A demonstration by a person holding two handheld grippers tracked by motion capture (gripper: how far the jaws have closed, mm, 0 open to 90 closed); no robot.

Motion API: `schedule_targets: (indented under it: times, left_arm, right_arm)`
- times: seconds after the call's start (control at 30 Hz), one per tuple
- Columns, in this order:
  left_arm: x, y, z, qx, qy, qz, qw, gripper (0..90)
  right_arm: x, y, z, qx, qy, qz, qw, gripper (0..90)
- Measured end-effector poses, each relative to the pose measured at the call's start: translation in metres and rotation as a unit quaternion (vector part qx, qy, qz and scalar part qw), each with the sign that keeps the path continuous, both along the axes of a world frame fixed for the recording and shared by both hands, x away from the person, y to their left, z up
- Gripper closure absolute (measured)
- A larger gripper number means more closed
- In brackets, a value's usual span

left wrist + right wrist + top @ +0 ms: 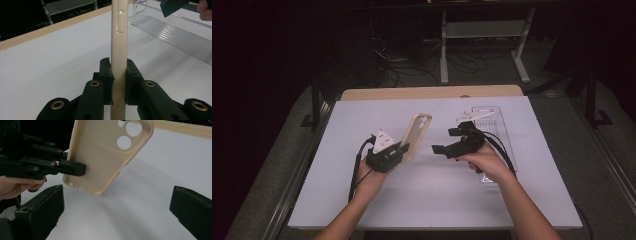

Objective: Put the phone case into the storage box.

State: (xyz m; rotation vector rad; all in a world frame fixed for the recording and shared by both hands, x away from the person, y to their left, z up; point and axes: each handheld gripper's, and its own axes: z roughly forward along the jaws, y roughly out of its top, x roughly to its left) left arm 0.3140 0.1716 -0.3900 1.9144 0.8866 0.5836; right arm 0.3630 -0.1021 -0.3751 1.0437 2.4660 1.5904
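Beige case: a beige soft-plastic phone case (119, 50) with two round camera holes is pinched near its lower end, lifted off the desk and tilted away from the person.
Left jaws: closed on the beige case, one pad on each face; the left gripper view sees the case edge-on, rising straight up between them.
Left gripper (398, 152): held in the person's left hand (371, 182) over the left-middle of the desk, a grey three-cornered plate on top and a black cable trailing back.
Right jaws: spread wide with nothing between them; in the right gripper view they frame the case's hollow inner side.
Right gripper (445, 140): held in the right hand (484, 162), facing the case from the right, near it but apart.
Clear tray: a transparent ribbed plastic tray (502, 132) lies flat on the desk behind and under the right hand; its contents cannot be made out.
Desk: a white desk (437, 195) with a pale wooden strip (432, 92) along its far edge.
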Motion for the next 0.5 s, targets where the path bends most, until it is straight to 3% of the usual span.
schedule_targets:
  times: [0.5]
  left_arm:
    - [-0.0034, -0.0096, -0.0006, -0.014, 0.005, 0.006, 0.9999, 79.3]
  right_arm:
    - [0.0010, 0.0077, -0.0045, 0.018, 0.011, -0.010, 0.9997, 0.0]
